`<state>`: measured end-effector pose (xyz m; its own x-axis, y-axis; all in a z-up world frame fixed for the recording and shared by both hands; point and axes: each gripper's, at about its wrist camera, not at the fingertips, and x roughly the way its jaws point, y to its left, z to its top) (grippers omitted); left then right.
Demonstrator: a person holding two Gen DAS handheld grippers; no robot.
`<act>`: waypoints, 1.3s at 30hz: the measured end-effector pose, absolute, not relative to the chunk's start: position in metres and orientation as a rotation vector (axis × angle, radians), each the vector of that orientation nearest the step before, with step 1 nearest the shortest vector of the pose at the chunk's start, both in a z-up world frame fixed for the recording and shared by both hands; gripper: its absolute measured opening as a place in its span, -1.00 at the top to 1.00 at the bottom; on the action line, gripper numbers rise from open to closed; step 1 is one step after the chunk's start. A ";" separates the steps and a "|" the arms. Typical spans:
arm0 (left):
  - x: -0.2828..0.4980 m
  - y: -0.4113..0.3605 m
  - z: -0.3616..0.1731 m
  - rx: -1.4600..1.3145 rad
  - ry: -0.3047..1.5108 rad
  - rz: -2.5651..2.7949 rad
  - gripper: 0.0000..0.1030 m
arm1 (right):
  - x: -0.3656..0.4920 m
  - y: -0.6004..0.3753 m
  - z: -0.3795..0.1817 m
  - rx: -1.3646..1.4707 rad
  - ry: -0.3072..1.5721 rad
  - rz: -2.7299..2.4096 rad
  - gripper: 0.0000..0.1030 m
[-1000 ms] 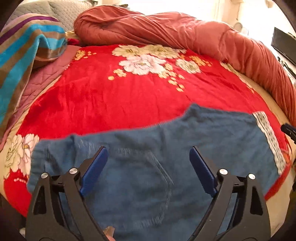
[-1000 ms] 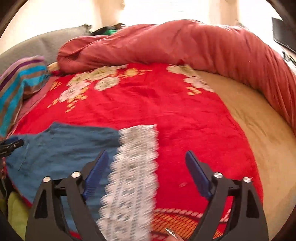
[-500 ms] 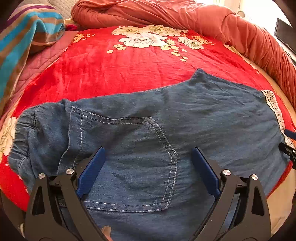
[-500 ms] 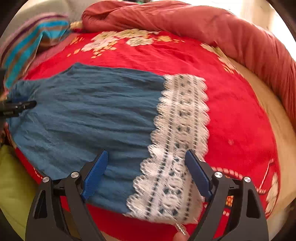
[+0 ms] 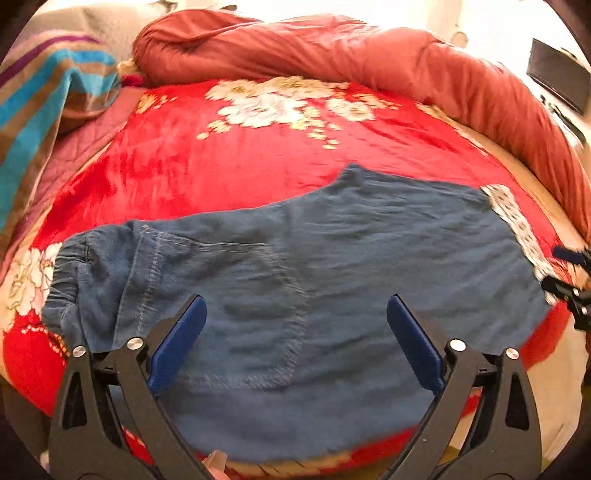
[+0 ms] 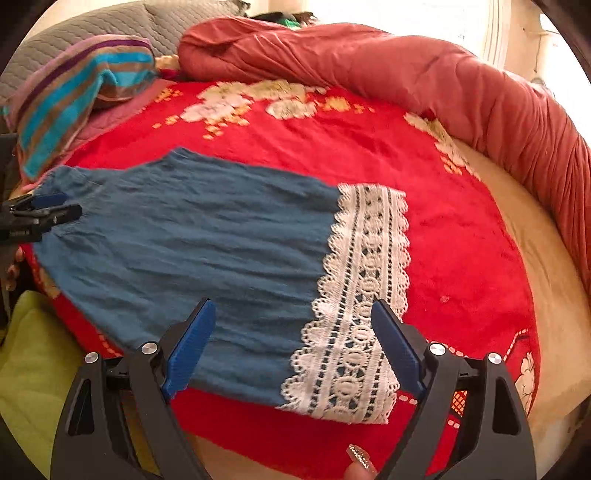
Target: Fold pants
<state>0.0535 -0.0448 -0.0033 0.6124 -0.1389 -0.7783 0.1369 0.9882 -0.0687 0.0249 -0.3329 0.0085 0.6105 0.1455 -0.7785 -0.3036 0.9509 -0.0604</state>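
Blue denim pants (image 5: 314, 295) lie flat on a red floral blanket (image 5: 240, 166), waistband at the left, back pocket up, white lace hem (image 5: 517, 225) at the right. My left gripper (image 5: 295, 317) is open and empty, hovering over the pocket area. My right gripper (image 6: 291, 325) is open and empty over the pants (image 6: 192, 236) beside the lace hem (image 6: 362, 295). Each gripper's tips show at the edge of the other's view, the right one (image 5: 569, 273) by the hem, the left one (image 6: 40, 210) by the waistband.
A rolled rust-red duvet (image 5: 369, 62) runs along the back and right of the bed. A striped towel (image 5: 40, 107) and grey pillow (image 6: 110, 22) lie at the back left. Bare beige mattress (image 6: 546, 266) shows at the right. Yellow-green cloth (image 6: 33, 362) sits below the bed's near edge.
Both grippers dipped close over the pants half a second ago and have now pulled back and up. They stayed open throughout. The pants lie spread flat as before.
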 end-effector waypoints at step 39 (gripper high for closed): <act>0.010 -0.092 0.007 0.084 0.882 -0.198 -0.81 | -0.002 -0.375 0.020 0.014 0.831 0.273 -0.74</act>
<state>0.0102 -0.0919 0.0066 0.6186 -0.1376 -0.7735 0.2068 0.9783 -0.0086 -0.0017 -0.3753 0.0201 0.6409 0.2451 -0.7274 -0.2340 0.9649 0.1189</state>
